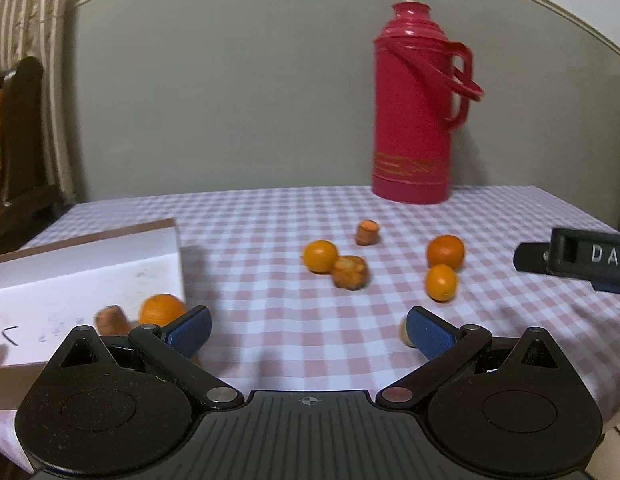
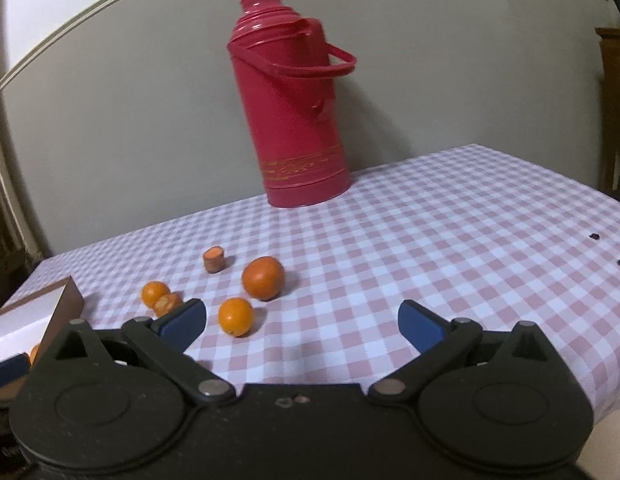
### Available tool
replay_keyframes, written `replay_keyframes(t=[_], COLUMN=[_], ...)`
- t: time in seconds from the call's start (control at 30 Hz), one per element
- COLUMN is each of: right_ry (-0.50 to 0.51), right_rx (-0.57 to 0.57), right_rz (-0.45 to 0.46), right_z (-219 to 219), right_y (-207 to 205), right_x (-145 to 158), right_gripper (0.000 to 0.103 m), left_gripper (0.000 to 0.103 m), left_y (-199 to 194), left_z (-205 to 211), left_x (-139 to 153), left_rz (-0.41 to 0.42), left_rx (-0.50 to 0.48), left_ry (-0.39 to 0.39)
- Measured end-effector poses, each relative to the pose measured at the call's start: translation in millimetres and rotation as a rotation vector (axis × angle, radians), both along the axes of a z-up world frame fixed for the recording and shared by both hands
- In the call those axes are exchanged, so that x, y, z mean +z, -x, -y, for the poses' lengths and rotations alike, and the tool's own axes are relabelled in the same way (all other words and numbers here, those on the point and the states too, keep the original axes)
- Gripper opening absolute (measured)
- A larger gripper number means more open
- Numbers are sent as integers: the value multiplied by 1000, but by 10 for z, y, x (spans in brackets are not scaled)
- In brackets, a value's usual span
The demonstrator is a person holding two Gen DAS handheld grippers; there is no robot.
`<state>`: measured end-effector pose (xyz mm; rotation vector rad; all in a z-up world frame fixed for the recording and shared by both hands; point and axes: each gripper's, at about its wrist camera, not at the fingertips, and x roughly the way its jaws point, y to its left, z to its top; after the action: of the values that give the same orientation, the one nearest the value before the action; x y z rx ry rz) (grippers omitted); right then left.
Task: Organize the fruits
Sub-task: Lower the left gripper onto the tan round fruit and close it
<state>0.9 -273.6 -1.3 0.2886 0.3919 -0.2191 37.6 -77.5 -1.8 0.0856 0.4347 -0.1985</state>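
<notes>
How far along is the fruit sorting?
Done: one orange fruit and a carrot chunk sit in the white cardboard box. In hand: nothing; left gripper and right gripper are open. Left: five pieces on the checked tablecloth, including the largest orange.

The white box (image 1: 82, 280) by the left claw's (image 1: 308, 330) left finger runs off the picture's side. That finger hides part of the orange (image 1: 160, 309) inside it. A small pale thing (image 1: 404, 330) peeks from behind the right finger. The right claw (image 1: 574, 260) is cut off at the far right edge.
</notes>
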Motion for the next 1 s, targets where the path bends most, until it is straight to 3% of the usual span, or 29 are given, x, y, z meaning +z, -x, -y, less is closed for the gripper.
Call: replay_keyframes(t=[0.53, 1.0], right_ry=[2, -8], right_rx=[-29, -26], right_rz=[-8, 0], right_z=[172, 209], right_y=[61, 56], right_x=[-33, -48], right_gripper=[97, 97], left_gripper=[102, 81], left_y=[-101, -206], left_z=[376, 542], left_x=[-150, -253], left_rz=[-55, -90], left_rx=[-67, -87], left_ry=[-8, 2])
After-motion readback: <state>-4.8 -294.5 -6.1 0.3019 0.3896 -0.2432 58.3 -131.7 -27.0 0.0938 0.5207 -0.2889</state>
